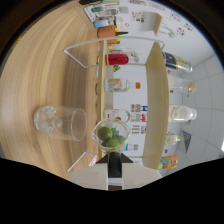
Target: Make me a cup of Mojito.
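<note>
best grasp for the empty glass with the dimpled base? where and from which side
Judging by its pose, grip the empty glass across the bare cylindrical wall at mid-height, one finger on each side, coming side-on from the open wooden counter. The side facing the lime bowl is crowded, so avoid that. The wall looks smooth, so squeeze gently.

Bright, soft blur (fisheye-warped edges)

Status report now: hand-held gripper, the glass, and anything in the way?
Hand-held gripper: fingers not visible. Empty glass on the wooden counter, apart from gripper. Bowl of limes just ahead. Bottle rack beyond.
</note>
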